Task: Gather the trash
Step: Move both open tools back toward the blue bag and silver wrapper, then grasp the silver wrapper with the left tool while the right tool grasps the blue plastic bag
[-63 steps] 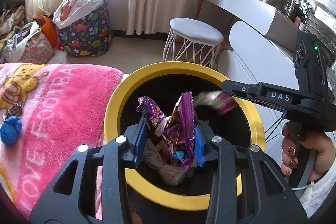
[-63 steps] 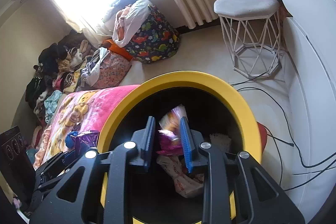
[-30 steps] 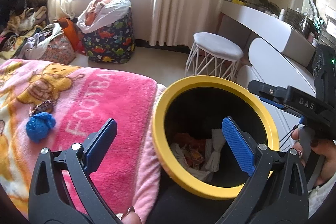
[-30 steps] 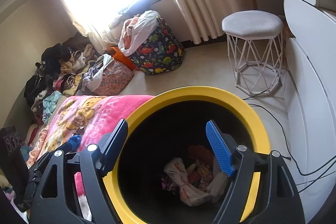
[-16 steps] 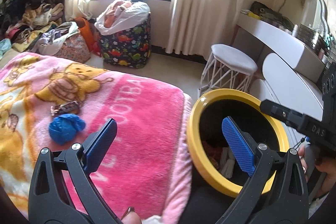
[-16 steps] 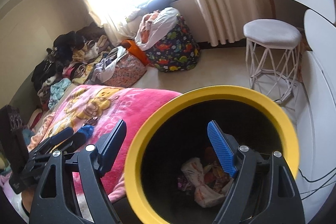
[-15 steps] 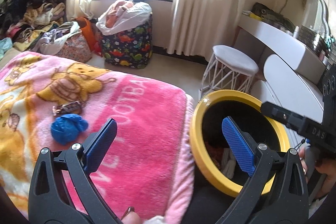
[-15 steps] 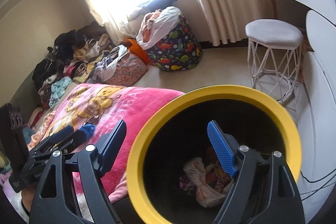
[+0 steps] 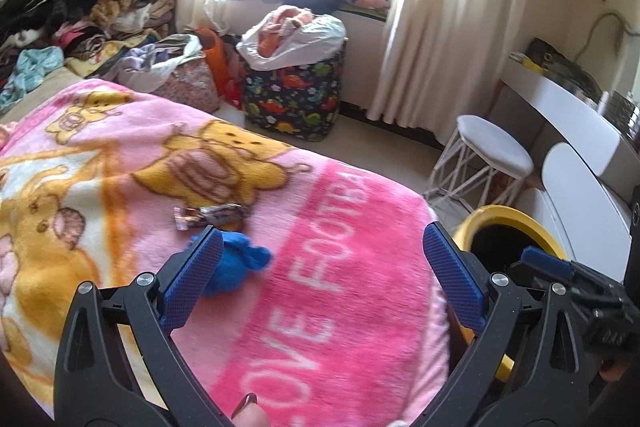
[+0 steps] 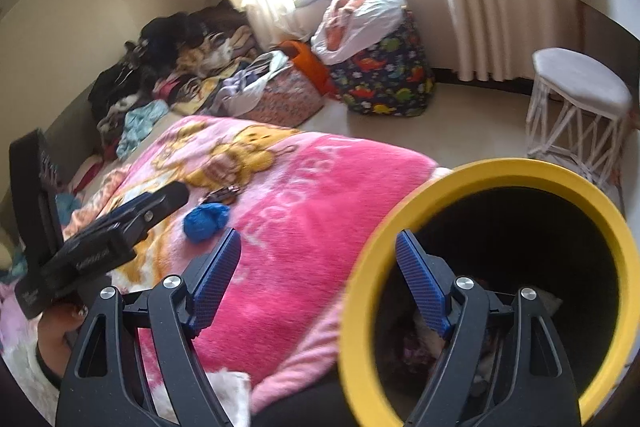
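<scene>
Two pieces remain on the blanket (image 9: 340, 267), and either empty, spread-fingered gripper, left gripper (image 9: 320, 279) or right gripper (image 10: 320, 281), could snag plush fabric with the blue wad (image 9: 236, 267) or wrapper (image 9: 210, 215).

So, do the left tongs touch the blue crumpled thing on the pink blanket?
Cannot tell. In the left wrist view one pad of the left tongs overlaps the blue crumpled thing. In the right wrist view they look apart, but only one finger shows.

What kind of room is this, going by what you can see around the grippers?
Most likely a lived-in bedroom: a pink cartoon blanket covering a bed, heaped clothes along the wall, and a white stool by a white vanity-style desk.
</scene>
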A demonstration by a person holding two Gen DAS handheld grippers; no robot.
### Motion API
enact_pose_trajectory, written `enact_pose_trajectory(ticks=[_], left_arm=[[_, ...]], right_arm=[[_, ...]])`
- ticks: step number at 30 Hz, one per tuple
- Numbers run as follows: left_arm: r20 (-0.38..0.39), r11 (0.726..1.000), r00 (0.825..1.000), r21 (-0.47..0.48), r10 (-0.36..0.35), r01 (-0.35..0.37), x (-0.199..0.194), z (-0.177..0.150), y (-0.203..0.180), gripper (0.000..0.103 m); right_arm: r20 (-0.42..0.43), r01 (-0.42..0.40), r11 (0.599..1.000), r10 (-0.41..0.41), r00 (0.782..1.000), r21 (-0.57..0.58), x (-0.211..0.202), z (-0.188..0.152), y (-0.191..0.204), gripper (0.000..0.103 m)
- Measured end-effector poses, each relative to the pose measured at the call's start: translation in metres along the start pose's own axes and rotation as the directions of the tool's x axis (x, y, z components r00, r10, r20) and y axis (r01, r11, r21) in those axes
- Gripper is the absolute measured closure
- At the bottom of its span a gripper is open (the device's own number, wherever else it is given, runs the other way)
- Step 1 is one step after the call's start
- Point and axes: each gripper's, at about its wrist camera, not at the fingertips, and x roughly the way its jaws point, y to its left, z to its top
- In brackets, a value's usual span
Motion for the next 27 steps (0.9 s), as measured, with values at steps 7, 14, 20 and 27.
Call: enact_pose_trajectory(ticks=[7,14,20,27], left_arm=[[0.006,0.992,0.998,-0.102,0.069,-0.068,0.003,0.012,0.062,0.011],[-0.042,0.978,0.995,-0.183,0.096,-0.102,0.017,0.011,0.109,0.030],[-0.109,0.955,0.993,-0.284,0.050,-0.080,0.039,0.005,0.140,0.055],[-0.159,0.916,0.986,-0.401,-0.052,-0.017,0.066,-0.002,0.161,0.067]], right_arm=[[-0.054,-0.062,0.995,0.057,0.997,-0.079,0.036,0.002,0.035,0.026],[-0.122,-0.139,0.981,0.123,0.985,-0.135,0.083,0.002,0.075,0.026],[-0.180,-0.190,0.970,0.162,0.970,-0.150,0.123,0.001,0.094,0.028],[-0.252,-0.218,0.969,0.182,0.950,-0.121,0.166,0.000,0.102,0.035]])
